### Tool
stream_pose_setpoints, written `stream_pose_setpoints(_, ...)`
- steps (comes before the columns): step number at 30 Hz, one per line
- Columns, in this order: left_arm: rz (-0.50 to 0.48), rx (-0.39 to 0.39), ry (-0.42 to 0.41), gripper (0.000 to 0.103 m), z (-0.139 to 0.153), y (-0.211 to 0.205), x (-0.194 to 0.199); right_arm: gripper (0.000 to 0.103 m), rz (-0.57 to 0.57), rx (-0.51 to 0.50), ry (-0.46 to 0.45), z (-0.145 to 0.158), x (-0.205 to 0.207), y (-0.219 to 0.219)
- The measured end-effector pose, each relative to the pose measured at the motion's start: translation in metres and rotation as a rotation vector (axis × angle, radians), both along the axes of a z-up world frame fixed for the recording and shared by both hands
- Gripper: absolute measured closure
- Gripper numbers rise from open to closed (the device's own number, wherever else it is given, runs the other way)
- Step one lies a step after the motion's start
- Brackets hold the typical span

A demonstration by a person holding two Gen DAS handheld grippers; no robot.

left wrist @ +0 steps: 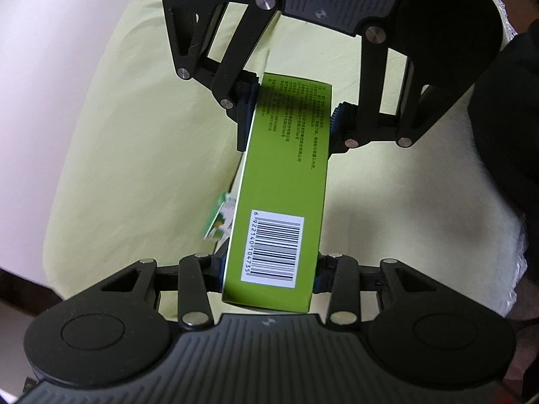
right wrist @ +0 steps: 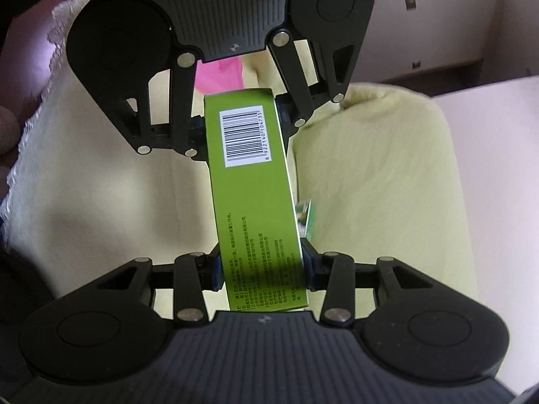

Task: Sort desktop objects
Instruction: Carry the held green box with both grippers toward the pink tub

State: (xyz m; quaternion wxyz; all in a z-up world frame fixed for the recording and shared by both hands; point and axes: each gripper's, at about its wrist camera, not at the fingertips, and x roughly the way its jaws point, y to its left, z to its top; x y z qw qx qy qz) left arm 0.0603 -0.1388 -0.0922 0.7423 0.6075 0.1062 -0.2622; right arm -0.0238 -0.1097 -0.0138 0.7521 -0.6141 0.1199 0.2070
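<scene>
Yellow-green cloth [left wrist: 134, 155] covers the work surface under both grippers, with a paler cream fabric [left wrist: 421, 208] beside it that ends in a lacy edge in the right wrist view. Pale pink-white tabletop [left wrist: 40, 67] shows past the cloth edge. Pink item [right wrist: 220, 75] lies on the cloth behind the left gripper in the right wrist view; can't tell what it is. Light wooden furniture with small metal fittings [right wrist: 438, 27] sits in the background. Small green-and-white printed piece [left wrist: 219, 220] sticks out just beside the box's long side, partly hidden by it; can't tell if it is a flap of the box or a separate carton. Dark sleeve [left wrist: 505, 118] fills the right edge of the left wrist view. Green box [left wrist: 283, 181], barcode label [left wrist: 273, 249] facing up, is held above the cloth and spans between the two grippers, which face each other. Left gripper [left wrist: 269, 269] pinches the barcode end, jaws closed down to the box's width, blue pads touching both long sides. Right gripper [right wrist: 264, 267] pinches the opposite end with the small printed text, jaws likewise narrowed onto the box, pads pressed on both sides. Nothing stands between the grippers except the box itself.
</scene>
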Motion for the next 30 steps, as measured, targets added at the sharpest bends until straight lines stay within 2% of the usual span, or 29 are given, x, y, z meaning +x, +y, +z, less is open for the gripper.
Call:
stream_pose_setpoints(6,0.079,0.024,-0.03,0.057,0.008,0.024,-0.028,0.066,0.087,0.021,-0.026,0.011,-0.031,0.024)
stream_pose_setpoints(12,0.184,0.027,-0.033,0.057,0.003,0.049,-0.057,0.066,0.192,0.027,-0.029,0.01,-0.063,0.051)
stream_pose_setpoints(17,0.298,0.012,-0.024,0.057,-0.01,0.069,-0.08,0.066,0.301,0.011,-0.016,0.014,-0.081,0.084)
stream_pose_setpoints(27,0.533,-0.046,0.018,0.057,-0.044,0.115,-0.119,0.066,0.526,-0.053,0.029,0.0,-0.115,0.143)
stream_pose_setpoints(28,0.55,-0.045,0.02,0.057,-0.042,0.115,-0.119,0.066,0.547,-0.057,0.032,-0.002,-0.119,0.151)
stream_pose_setpoints(30,0.584,-0.038,0.023,0.057,-0.015,0.107,-0.111,0.066,0.587,-0.059,0.037,-0.005,-0.127,0.166)
